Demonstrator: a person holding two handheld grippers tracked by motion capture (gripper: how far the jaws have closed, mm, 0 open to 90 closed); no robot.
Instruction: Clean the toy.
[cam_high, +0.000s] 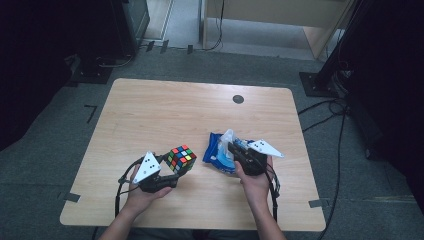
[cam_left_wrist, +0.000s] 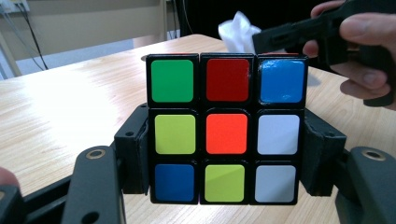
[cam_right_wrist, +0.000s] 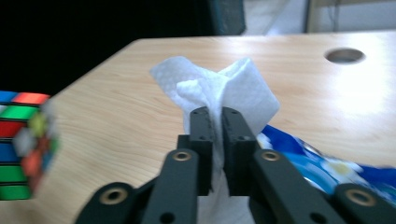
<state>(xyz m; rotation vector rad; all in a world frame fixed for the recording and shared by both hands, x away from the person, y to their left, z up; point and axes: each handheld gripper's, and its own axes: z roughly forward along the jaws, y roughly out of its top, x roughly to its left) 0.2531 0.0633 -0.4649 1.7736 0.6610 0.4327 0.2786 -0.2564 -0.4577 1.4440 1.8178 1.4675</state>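
Note:
A scrambled colour cube (cam_high: 181, 158) (cam_left_wrist: 226, 133) is held just above the wooden table (cam_high: 165, 110), with my left gripper (cam_high: 176, 166) (cam_left_wrist: 226, 156) shut on its two sides. To its right my right gripper (cam_high: 231, 148) (cam_right_wrist: 218, 122) pinches a crumpled white tissue (cam_high: 228, 136) (cam_right_wrist: 243, 88) that sticks up past the jaws. Under and behind the tissue lies a blue plastic packet (cam_high: 216, 152) (cam_right_wrist: 317, 158). The left gripper view has the tissue (cam_left_wrist: 238, 30) behind the cube. In the right gripper view the cube (cam_right_wrist: 25, 144) sits blurred at the left edge.
A round cable hole (cam_high: 238, 99) (cam_right_wrist: 344, 55) sits near the table's far edge. The far half and the left side of the tabletop are bare wood. Cables and stand feet (cam_high: 320, 82) lie on the grey floor around the table.

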